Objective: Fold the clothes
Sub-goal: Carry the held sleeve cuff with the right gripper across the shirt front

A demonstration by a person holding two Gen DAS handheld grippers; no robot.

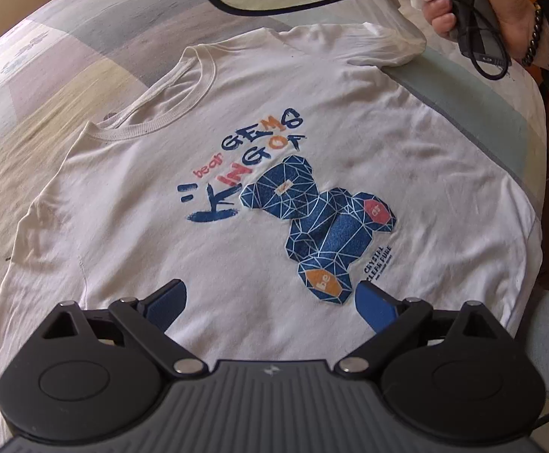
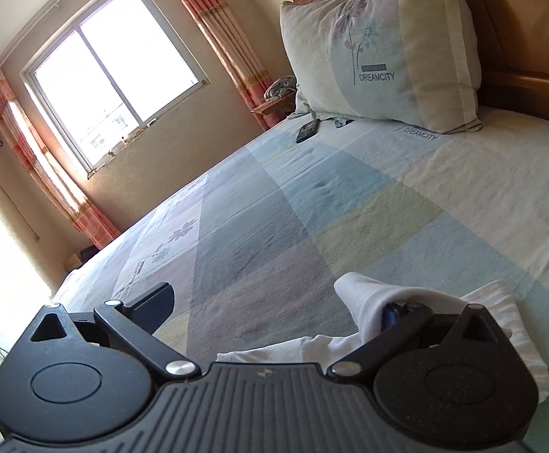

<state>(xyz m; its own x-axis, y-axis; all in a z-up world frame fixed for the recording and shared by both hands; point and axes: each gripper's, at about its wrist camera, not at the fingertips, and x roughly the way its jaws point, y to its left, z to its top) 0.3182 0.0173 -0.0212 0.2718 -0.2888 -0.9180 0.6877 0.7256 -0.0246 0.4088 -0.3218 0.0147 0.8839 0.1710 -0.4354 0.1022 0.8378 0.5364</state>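
Your left gripper (image 1: 270, 304) hangs with its blue-padded fingers (image 1: 168, 302) spread wide, clamping nothing, low over the lower half of the white T-shirt (image 1: 236, 120); whether the tips touch the cloth you cannot tell. Your right gripper (image 2: 274, 309) also stands wide apart, yet the shirt's sleeve (image 2: 372, 302) is draped over its right-hand finger, which is mostly hidden by the fabric, so it is hooked, not pinched. In the left wrist view your right hand (image 1: 500, 3) sits at 1 o'clock, holding that tool with a black cable (image 1: 236, 7) looping away from it. The shirt lies front-up on the bed (image 2: 312, 196), whose sheet is patterned in pale blue, grey, yellow and mauve blocks. A pillow (image 2: 380, 53) leans on the wooden headboard (image 2: 519, 19) at 1 o'clock, a dark remote (image 2: 306, 130) lies near it, and a window (image 2: 112, 71) with striped curtains fills 10 o'clock. The chest carries a blue faceted bear print (image 1: 323, 222)
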